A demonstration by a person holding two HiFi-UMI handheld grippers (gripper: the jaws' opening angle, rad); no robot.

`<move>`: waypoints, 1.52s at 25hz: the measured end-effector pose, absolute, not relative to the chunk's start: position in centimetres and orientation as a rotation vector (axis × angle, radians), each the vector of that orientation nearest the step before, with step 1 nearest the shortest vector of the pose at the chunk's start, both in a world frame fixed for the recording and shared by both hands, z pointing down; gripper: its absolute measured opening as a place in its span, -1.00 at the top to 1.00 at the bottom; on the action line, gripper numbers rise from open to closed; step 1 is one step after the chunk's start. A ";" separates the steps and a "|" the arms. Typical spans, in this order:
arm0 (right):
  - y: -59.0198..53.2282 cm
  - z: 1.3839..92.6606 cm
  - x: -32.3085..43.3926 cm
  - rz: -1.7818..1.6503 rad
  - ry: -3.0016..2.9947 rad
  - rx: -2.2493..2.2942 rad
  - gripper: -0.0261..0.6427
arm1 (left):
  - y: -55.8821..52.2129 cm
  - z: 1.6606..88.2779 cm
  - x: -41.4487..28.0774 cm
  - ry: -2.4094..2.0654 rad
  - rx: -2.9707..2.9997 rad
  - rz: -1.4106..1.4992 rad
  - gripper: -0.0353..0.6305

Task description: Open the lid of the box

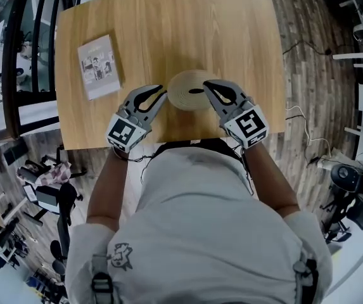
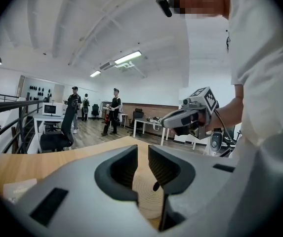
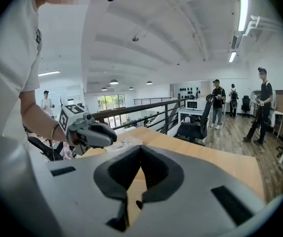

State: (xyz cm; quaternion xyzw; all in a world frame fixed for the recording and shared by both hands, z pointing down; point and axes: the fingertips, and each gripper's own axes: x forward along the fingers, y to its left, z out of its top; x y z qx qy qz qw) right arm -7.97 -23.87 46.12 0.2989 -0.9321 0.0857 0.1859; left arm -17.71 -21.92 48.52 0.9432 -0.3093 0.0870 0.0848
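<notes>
A round, flat woven box (image 1: 185, 95) with a small dark spot in the middle of its lid lies on the wooden table (image 1: 168, 24), near the front edge. My left gripper (image 1: 163, 91) points at the box's left rim with a narrow gap between its jaws and nothing in that gap. My right gripper (image 1: 207, 84) reaches over the box's right rim, jaws together and empty. In the left gripper view the box (image 2: 148, 197) shows below the parted jaws (image 2: 142, 151). Under the closed tips (image 3: 140, 149) in the right gripper view, the box (image 3: 130, 197) appears again.
A thin booklet (image 1: 99, 66) lies on the table's left part. The table's near edge runs just in front of the person's body. People, desks and chairs stand far off in the room, and a railing runs along one side.
</notes>
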 end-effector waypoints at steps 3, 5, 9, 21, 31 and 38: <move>-24.1 47.3 -7.7 0.257 -2.609 0.831 0.91 | -22.1 50.7 -17.7 -0.848 2.832 0.309 0.61; -24.1 48.0 -7.9 0.260 -2.595 0.817 0.91 | -22.1 51.9 -17.8 -0.800 2.845 0.335 0.52; -24.0 49.4 -7.9 0.247 -2.554 0.785 0.91 | -21.2 55.2 -17.4 -0.674 2.850 0.439 0.34; -24.1 55.0 -7.9 0.258 -2.456 0.708 0.91 | -19.8 65.1 -18.2 -0.458 2.808 0.686 0.13; -24.6 60.3 -8.1 0.138 -2.330 0.623 0.91 | -19.4 71.6 -16.4 -0.351 2.784 0.807 0.07; -23.9 63.4 -8.5 0.046 -2.225 0.495 0.82 | -19.9 72.0 -15.8 -0.319 2.792 0.791 0.06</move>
